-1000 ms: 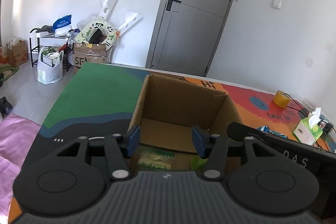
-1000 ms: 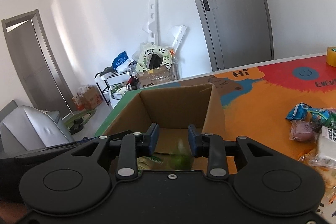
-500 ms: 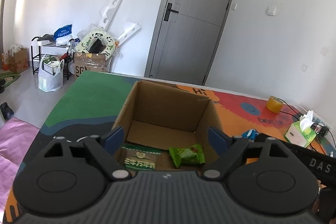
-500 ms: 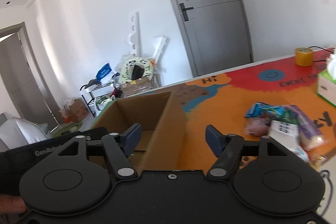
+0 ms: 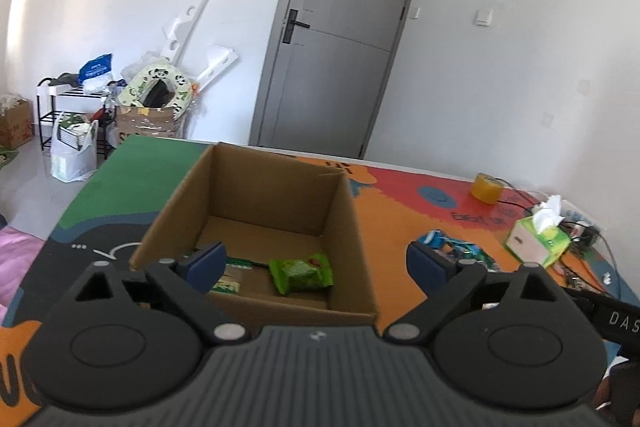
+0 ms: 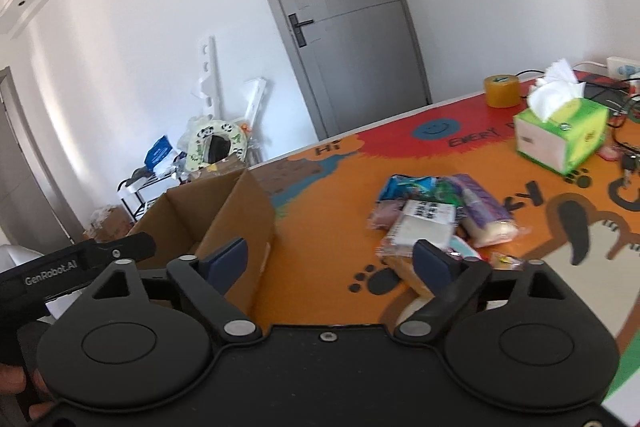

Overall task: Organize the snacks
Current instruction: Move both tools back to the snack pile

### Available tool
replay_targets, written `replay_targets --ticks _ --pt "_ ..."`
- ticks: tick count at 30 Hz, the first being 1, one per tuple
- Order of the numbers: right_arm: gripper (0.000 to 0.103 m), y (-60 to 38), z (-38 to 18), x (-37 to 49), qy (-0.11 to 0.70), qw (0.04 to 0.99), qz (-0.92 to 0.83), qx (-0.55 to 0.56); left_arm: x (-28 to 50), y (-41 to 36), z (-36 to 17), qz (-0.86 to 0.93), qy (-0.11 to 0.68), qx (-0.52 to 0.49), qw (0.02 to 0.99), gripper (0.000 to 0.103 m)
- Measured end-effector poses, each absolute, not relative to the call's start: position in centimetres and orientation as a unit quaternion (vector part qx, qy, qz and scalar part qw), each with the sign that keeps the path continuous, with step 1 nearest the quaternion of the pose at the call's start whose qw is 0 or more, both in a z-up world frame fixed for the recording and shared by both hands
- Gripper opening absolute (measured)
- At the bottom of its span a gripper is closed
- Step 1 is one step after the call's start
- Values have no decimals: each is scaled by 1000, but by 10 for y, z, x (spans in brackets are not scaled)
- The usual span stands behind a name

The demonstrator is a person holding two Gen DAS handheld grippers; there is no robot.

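On the brightly printed orange, red and green table [image 5: 384,223], an open brown cardboard box [image 5: 260,223] holds a crinkled green snack packet [image 5: 301,273] and a flat green-and-white packet [image 5: 230,277] on its floor, with the left hand-held gripper [image 5: 316,261] above its near edge, jaws spread wide and empty. Right of the box, the right hand-held gripper [image 6: 330,261], likewise wide and empty, faces a heap of mixed wrapped snacks [image 6: 436,219], near a green tissue box [image 6: 560,135] and a yellow tape roll [image 6: 501,91]

green snack [image 5: 301,272] in cardboard box [image 5: 352,227], fingers [image 5: 206,261] spread
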State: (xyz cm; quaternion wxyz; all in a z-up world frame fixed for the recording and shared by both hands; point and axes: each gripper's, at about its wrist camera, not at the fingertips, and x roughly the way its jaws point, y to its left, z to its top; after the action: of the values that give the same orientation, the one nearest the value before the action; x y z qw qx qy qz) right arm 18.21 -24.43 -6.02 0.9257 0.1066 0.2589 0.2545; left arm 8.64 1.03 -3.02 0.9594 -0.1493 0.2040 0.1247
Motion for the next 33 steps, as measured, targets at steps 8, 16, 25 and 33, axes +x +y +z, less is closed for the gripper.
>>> replay_targets --ticks 8,16,25,33 --pt "96 -271 -63 177 252 932 232 116 82 -6 -31 107 203 -147 962 97" --pt "96 -303 -69 168 254 936 213 120 78 -32 -32 89 204 -139 965 97" --pt "96 -334 -89 167 274 934 190 128 85 -67 -46 50 225 -129 964 97" --pt "91 -341 -104 170 292 929 185 132 96 -89 -61 34 246 -123 961 97"
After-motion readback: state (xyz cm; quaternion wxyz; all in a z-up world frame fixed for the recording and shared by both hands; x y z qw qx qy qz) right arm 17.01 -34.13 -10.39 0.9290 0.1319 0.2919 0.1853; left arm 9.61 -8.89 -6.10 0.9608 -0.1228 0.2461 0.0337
